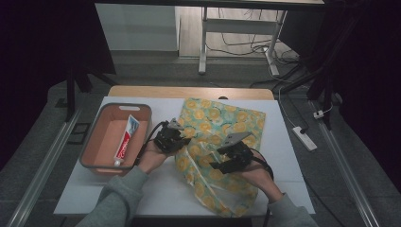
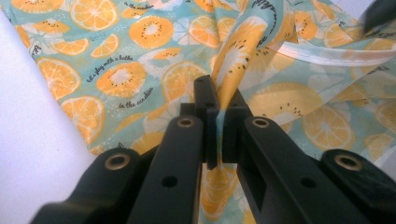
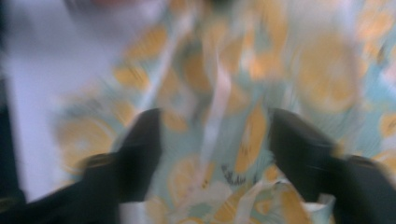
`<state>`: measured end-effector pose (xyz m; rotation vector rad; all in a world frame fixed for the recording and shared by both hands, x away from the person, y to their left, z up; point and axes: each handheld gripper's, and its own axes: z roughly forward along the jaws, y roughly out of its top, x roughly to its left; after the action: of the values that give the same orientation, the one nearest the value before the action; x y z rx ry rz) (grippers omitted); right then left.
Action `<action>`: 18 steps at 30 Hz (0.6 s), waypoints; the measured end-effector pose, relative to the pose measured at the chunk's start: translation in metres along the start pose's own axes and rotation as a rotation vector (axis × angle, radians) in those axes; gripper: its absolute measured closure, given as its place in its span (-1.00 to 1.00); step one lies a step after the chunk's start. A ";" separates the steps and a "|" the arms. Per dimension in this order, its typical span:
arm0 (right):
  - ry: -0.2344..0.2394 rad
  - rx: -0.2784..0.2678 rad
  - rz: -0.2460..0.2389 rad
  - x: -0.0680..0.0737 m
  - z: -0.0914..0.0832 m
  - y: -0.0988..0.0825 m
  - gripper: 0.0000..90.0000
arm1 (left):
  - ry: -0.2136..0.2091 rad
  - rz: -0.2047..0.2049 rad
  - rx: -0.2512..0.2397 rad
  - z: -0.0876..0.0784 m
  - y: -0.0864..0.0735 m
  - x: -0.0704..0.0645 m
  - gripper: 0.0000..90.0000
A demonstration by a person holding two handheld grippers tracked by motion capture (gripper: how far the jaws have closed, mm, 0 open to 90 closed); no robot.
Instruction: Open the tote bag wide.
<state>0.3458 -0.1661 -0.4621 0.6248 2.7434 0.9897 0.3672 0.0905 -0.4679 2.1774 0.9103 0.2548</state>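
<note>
A teal cloth [image 1: 222, 123] printed with orange slices lies crumpled across the middle of the white table. My left gripper [image 1: 182, 142] is at the cloth's left edge, and in the left gripper view its jaws [image 2: 219, 100] are shut on a raised fold of the cloth [image 2: 121, 74]. My right gripper [image 1: 220, 158] hovers over the near right part of the cloth. The right gripper view is blurred, but there the right gripper [image 3: 215, 130] has its jaws well apart above the cloth [image 3: 322, 70], with a white seam running between them and nothing pinched.
A salmon basket with a grey rim [image 1: 101, 113] stands at the table's left and holds a toothpaste tube [image 1: 126, 139]. Bare white tabletop [image 1: 156, 189] lies in front. A power strip [image 1: 304, 137] lies on the floor to the right.
</note>
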 end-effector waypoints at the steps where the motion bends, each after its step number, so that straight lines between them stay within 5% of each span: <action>1: 0.015 0.036 0.016 -0.004 0.007 -0.003 0.61 | -0.002 0.001 0.001 0.000 0.000 0.000 0.96; 3: 0.028 0.056 0.050 -0.013 0.015 -0.009 0.98 | -0.004 0.004 0.004 -0.001 -0.001 0.000 0.91; 7: 0.025 -0.014 0.099 -0.023 0.007 -0.011 0.99 | 0.015 0.043 -0.031 -0.011 0.000 -0.010 0.28; 9: 0.016 -0.046 0.108 -0.024 0.001 -0.010 0.99 | 0.022 0.089 -0.086 -0.025 0.001 -0.022 0.18; 13: 0.015 -0.051 0.123 -0.027 0.000 -0.010 0.99 | -0.064 0.205 -0.121 -0.044 0.006 -0.057 0.12; 16: 0.023 -0.045 0.136 -0.031 0.003 -0.012 0.99 | -0.152 0.292 -0.063 -0.033 0.007 -0.087 0.09; 17: 0.031 -0.051 0.145 -0.032 0.004 -0.012 0.99 | -0.204 0.332 -0.015 -0.016 0.006 -0.104 0.09; 18: 0.032 -0.053 0.146 -0.033 0.004 -0.012 0.99 | -0.204 0.332 -0.015 -0.016 0.006 -0.104 0.08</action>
<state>0.3730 -0.1864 -0.4727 0.8167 2.7213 1.1078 0.2878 0.0261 -0.4425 2.2842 0.4311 0.1925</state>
